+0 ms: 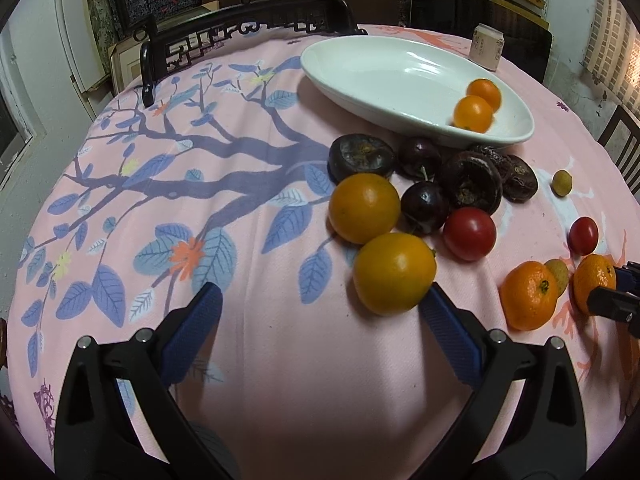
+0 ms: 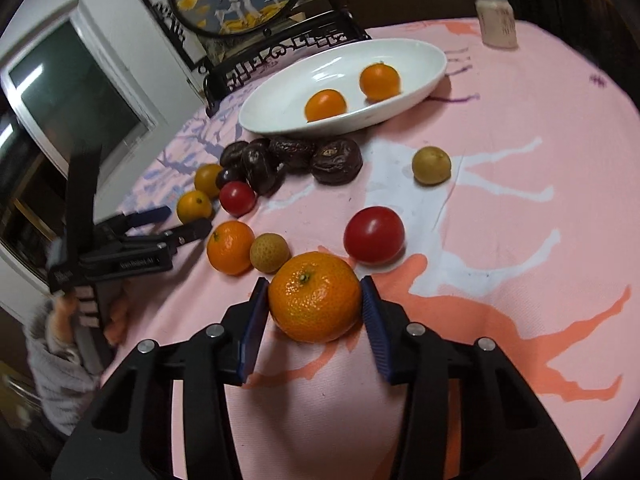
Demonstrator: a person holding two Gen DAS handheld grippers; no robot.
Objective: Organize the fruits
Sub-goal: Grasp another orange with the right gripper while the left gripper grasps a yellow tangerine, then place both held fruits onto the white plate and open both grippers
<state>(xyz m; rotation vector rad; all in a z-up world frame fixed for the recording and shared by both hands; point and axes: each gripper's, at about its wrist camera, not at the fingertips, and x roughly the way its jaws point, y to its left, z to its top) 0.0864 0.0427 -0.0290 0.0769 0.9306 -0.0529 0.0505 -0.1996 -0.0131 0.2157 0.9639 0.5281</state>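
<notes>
The white dish (image 2: 424,60) serves as the landmark. It holds two small oranges (image 2: 325,105) side by side; every other fruit lies on the pink tablecloth (image 2: 540,128) in front of the dish, so the task appears to be at an early stage. Still outside the dish are a cluster of dark wrinkled fruits (image 2: 337,160) just before its near rim, two yellow-orange fruits (image 1: 394,273), two red tomatoes (image 2: 374,234), two pale green-brown fruits (image 2: 431,165) and two tangerines.

The right gripper (image 2: 315,300) straddles the nearer tangerine (image 2: 314,297), which rests on the cloth well in front of the dish. Its jaws stand at either side of the fruit, touching or very nearly so; whether they grip it firmly cannot be told. The left gripper (image 1: 320,304) is spread wide and holds nothing, with one finger just beside the nearest yellow-orange fruit.

The right wrist view alone shows the tangerine set between the jaws, plus the person's hand (image 2: 64,312) holding the left tool. The left wrist view shows only the tips of the right gripper at the frame edge, yet it gives the clearer look at the dark plums (image 1: 424,202) among the cluster and the carton (image 1: 487,46) beyond the dish.
</notes>
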